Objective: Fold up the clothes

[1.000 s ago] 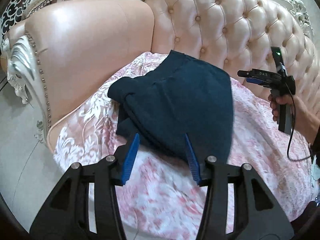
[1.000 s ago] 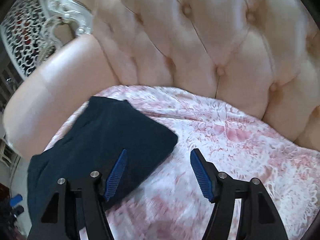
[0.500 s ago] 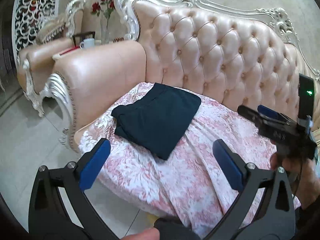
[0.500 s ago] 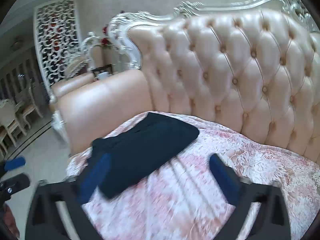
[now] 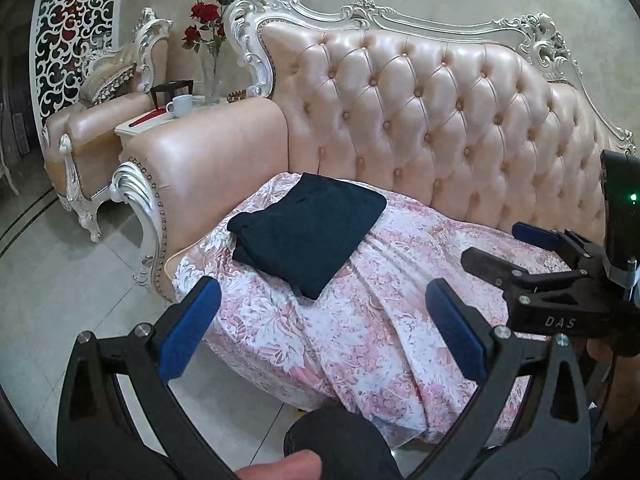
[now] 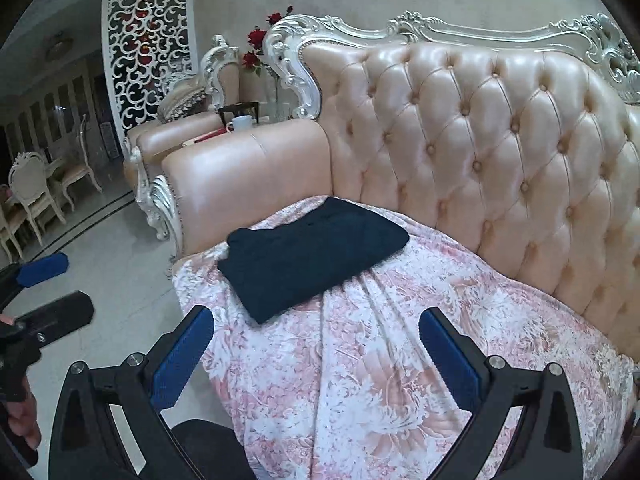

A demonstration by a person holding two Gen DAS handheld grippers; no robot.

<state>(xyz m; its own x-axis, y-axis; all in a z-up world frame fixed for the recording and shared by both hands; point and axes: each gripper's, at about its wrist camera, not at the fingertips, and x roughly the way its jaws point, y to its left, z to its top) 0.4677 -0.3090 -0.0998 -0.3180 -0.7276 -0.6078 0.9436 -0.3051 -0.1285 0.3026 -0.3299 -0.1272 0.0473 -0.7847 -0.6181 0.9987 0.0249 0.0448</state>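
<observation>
My right gripper [image 5: 496, 246] reads "DAS" on its body. One folded navy garment [image 5: 306, 230] lies on the pink floral cover [image 5: 360, 340] by the sofa armrest [image 5: 208, 160]. My left gripper [image 5: 320, 332] and right gripper: jaws spread wide, holding nothing, well back from it.

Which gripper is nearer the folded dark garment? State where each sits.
Right, narrowly. The right gripper is open above the floral cover, front-right of the dark garment; the left gripper is open farther back, out over the floor.

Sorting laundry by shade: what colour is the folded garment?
Dark navy folded garment, plain; clearest in the left wrist view.
</observation>
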